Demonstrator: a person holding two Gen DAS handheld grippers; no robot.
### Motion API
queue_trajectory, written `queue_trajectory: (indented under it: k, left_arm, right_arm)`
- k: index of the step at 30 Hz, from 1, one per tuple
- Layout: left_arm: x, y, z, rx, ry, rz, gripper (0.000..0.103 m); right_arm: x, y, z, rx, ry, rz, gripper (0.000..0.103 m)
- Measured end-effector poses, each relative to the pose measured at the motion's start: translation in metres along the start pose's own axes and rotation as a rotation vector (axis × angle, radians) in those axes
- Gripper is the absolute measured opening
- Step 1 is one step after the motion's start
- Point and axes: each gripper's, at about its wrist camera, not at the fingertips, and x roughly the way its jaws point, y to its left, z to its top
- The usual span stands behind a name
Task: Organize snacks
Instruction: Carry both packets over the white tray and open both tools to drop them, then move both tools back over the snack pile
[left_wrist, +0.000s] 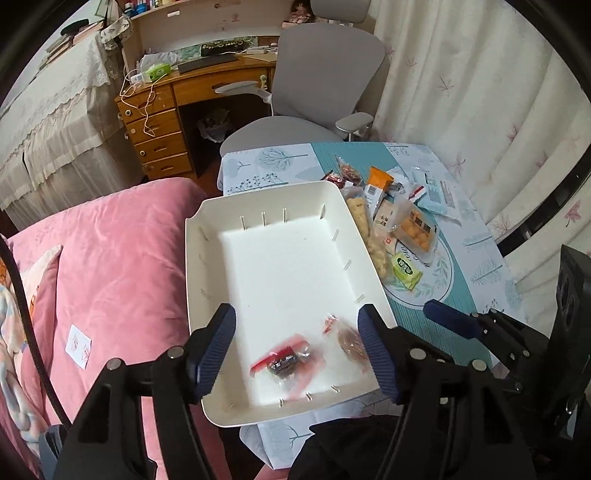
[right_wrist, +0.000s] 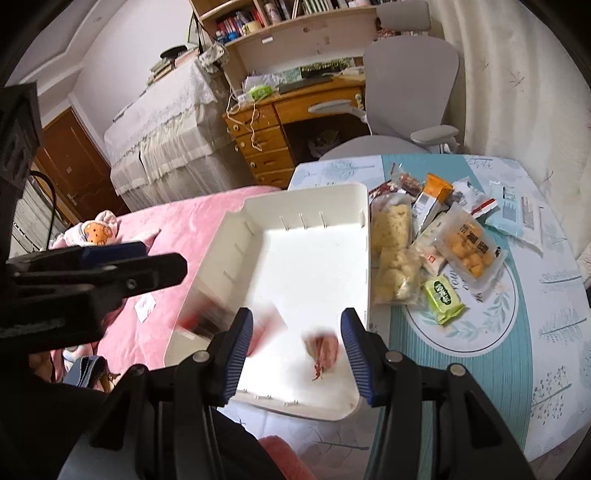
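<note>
Two packets in the tray, pile still waiting

Both grippers' jaws are spread, holding nothing: left gripper (left_wrist: 297, 339), right gripper (right_wrist: 295, 349). Next, pinch one snack (left_wrist: 406, 271) by its edge from the bench (left_wrist: 476, 291) beside the tray (left_wrist: 194, 258).

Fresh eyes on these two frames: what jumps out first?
The big white tray in the middle, hanging off the table's edge toward the pink bed, nearly bare but for two small wrapped snacks at its near end. Right of it, a heap of snack packets on the teal tablecloth.
</note>
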Motion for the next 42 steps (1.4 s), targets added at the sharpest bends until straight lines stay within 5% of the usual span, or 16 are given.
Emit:
queue_trajectory:
  k: [22, 33, 42]
  left_arm:
    - [0.042, -0.052, -0.012, 0.045, 0.159, 0.038, 0.074]
    - [0.060, -0.147, 0.014, 0.112, 0.175, 0.012, 0.074]
    - [0.080, -0.227, 0.043, 0.068, 0.182, 0.000, 0.074]
  right_arm:
    - [-0.005, -0.045, -0.032, 0.094, 0.092, -0.012, 0.050]
    - [-0.037, -0.138, -0.034, 0.215, 0.093, -0.055, 0.050]
    - [-0.066, -0.230, -0.015, 0.234, 0.095, -0.079, 0.050]
